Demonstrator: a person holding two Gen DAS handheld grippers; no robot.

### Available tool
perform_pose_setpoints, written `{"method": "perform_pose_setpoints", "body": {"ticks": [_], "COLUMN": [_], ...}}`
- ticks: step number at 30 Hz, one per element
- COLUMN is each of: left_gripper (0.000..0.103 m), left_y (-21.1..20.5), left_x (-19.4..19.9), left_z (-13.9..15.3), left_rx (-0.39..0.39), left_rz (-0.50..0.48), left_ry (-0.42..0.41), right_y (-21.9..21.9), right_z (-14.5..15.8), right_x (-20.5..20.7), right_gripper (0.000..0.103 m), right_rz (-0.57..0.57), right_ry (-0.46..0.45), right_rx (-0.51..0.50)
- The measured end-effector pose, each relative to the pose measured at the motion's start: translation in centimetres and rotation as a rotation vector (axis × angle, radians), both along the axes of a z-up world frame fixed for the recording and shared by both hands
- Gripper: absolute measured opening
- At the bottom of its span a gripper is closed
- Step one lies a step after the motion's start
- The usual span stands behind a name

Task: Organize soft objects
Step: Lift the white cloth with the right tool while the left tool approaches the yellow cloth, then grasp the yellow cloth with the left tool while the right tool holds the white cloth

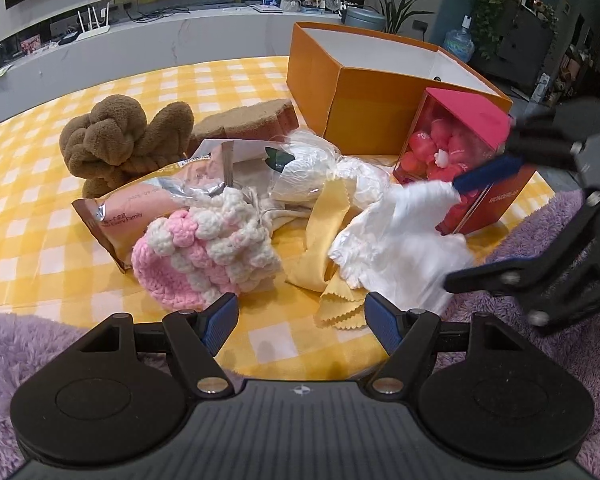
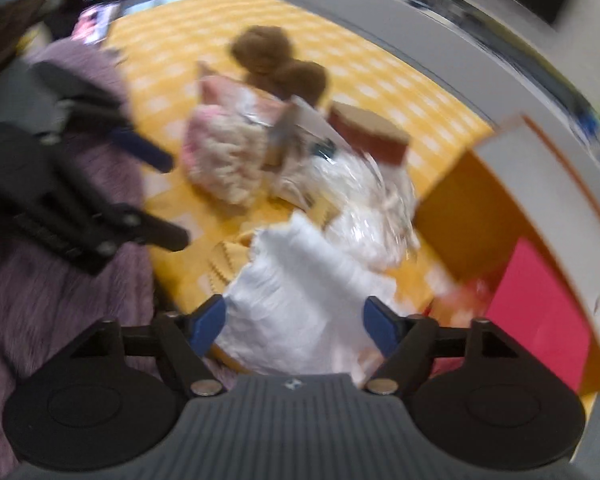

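Observation:
A pile of soft things lies on the yellow checked cloth point(image 1: 40, 216): a brown plush knot point(image 1: 116, 140), a pink and white crocheted piece point(image 1: 204, 240), a yellow cloth point(image 1: 328, 240), a bagged white item point(image 1: 312, 168) and a crumpled white cloth point(image 1: 400, 240). My left gripper point(image 1: 300, 320) is open and empty, just short of the pile. My right gripper point(image 1: 456, 232) is open with its jaws on either side of the white cloth point(image 2: 300, 300). In the blurred right wrist view the right gripper point(image 2: 296, 324) has the cloth between its blue pads point(image 2: 210, 322).
An open orange box point(image 1: 380, 100) stands at the back right, with a red box of pink balls point(image 1: 452, 152) in front of it. A brown sponge block point(image 1: 248, 120) and a snack packet point(image 1: 140, 208) lie in the pile. Purple fluffy fabric point(image 1: 28, 352) lines the near edge.

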State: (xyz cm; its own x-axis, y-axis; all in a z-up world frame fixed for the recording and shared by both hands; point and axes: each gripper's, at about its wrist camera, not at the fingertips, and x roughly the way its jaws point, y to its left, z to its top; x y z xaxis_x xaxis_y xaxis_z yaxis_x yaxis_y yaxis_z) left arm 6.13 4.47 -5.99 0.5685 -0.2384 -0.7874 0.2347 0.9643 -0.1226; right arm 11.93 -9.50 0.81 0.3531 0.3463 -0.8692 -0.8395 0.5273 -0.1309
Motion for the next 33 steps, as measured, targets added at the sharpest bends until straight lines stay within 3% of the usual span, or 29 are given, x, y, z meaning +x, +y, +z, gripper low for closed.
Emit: {"method": "perform_pose_setpoints", "body": {"ticks": [5, 8, 11, 13, 16, 22, 28, 33], "left_gripper": [0.085, 0.085, 0.085, 0.085, 0.085, 0.085, 0.085, 0.085], "left_y": [-0.2, -0.3, -0.2, -0.2, -0.2, -0.1, -0.1, 0.0], "left_x": [0.3, 0.3, 0.4, 0.5, 0.6, 1.0, 1.1, 1.0], "left_z": [-0.2, -0.3, -0.4, -0.5, -0.6, -1.0, -1.1, -1.1], "left_rx": [-0.025, -0.023, -0.031, -0.031, -0.033, -0.053, -0.06, -0.06], "left_rz": [-0.012, -0.017, -0.016, -0.017, -0.021, -0.023, -0.025, -0.026], "left_ry": [0.014, 0.018, 0.022, 0.027, 0.034, 0.047, 0.05, 0.05], "right_y": [1.0, 2.2, 3.3, 3.8, 4.4, 5.1, 6.1, 5.9], "right_z": [-0.5, -2.3, -3.7, -4.5, -5.9, -7.5, -8.0, -8.2], "right_x": [0.3, 0.3, 0.6, 0.6, 0.4, 1.7, 5.3, 6.6], "right_gripper": [0.082, 0.082, 0.084, 0.09, 0.09, 0.09, 0.082, 0.075], "right_rz": [0.274, 0.437, 0.556, 0.642, 0.724, 0.711, 0.593, 0.513], "right_ry": [0.022, -0.022, -0.092, -0.088, -0.078, -0.039, 0.147, 0.228], "right_rx": [-0.093, -0.176, -0.238, -0.265, -0.323, -0.326, -0.319, -0.332]}}
